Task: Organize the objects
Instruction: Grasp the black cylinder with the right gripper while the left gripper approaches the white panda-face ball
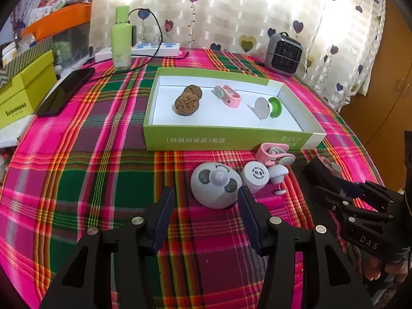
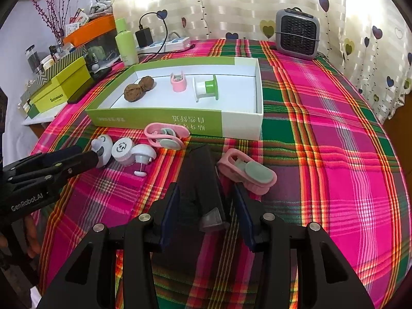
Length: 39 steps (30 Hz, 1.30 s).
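- The left gripper stands with its jaws apart and nothing pressed between the pads; the grey dome-shaped object lies on the plaid tablecloth just ahead, near its right fingertip.
- The right gripper has its jaws apart around a black bar-shaped object lying on the cloth; I cannot tell whether the pads touch it.
- A pink clip lies just beside the right fingertip.
- Beside the dome sit a white round cap and a small white mushroom-shaped piece, close together.
- A second pink clip lies against the front wall of the green-and-white box.
- Inside the box, from left to right: two brown walnuts touching, a third pink clip, and a green-and-white spool.
- Behind the box stand a green bottle and a small grey heater.
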Motion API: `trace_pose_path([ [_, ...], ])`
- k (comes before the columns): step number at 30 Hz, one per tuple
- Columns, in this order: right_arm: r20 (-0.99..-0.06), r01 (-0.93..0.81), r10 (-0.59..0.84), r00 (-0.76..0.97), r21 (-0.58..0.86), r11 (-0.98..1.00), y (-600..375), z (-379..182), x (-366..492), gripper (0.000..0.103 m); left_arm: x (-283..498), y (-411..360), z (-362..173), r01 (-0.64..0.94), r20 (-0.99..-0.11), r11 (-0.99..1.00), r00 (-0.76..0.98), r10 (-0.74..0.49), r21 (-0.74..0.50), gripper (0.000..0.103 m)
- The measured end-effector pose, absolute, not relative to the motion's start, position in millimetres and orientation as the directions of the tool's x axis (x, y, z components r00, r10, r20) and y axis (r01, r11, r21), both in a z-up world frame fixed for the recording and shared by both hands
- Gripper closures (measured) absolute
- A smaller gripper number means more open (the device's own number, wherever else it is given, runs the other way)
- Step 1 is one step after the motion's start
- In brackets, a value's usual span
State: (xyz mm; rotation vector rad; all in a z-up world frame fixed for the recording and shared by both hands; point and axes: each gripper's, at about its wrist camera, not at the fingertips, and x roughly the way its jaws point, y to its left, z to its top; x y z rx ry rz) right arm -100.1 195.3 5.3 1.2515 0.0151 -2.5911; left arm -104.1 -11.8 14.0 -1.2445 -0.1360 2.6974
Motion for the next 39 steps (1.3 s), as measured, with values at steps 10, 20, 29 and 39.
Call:
trace_pose_path([
  [10,-0.767,0.243,-0.254,-0.59,0.131,-0.961,197,5,-103,0.072,-115,-9,9,-0.115,-0.762,-0.982,-0.62,0.189,-0.15,0.053],
  [20,-0.769,0.25,-0.249,-0.589,0.12,-0.961,195,5,-103,0.075,-123,-13,8,-0.099,-0.758,-0.975,-0.615,0.217,-0.199,0.053],
  [29,-0.768,0.247,-0.254,-0.588,0.128,-0.961,195,5,-105,0.075,-127,-13,8,-0.093,-0.757,-0.973,-0.614,0.221,-0.21,0.055],
  [39,-0.77,0.247,-0.244,-0.59,0.116,-0.962,194,5,-104,0.075,-127,-14,9,-0.092,-0.755,-0.971,-0.613,0.231,-0.222,0.067],
])
